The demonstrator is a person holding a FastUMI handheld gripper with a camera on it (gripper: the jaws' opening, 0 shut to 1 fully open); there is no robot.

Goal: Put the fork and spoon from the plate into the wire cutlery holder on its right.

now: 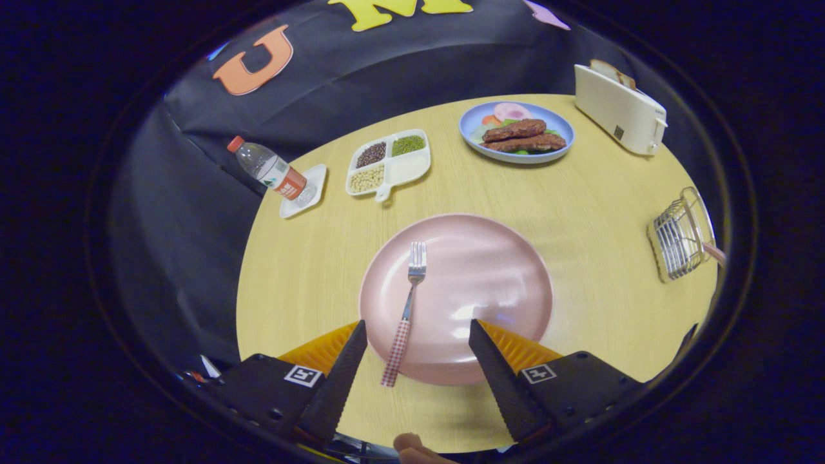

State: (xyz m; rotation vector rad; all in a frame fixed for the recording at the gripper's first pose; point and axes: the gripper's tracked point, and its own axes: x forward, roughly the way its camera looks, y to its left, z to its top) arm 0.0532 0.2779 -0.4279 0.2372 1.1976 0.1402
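Pink plate (490,270) bears fork (407,309); wide-open empty tool (417,330) hovers, wire holder (680,235) rightward.

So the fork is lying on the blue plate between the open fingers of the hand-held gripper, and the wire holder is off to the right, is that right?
Not quite. In the gripper view the fork lies on the pink plate, not the blue one. The rest holds: the hand-held gripper is open with the fork between its fingers, and the wire holder is off to the right.

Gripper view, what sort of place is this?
Likely a staged dining table in a recording booth: a pink plate with a fork, a toaster, black cloth wall. The gripper is open.
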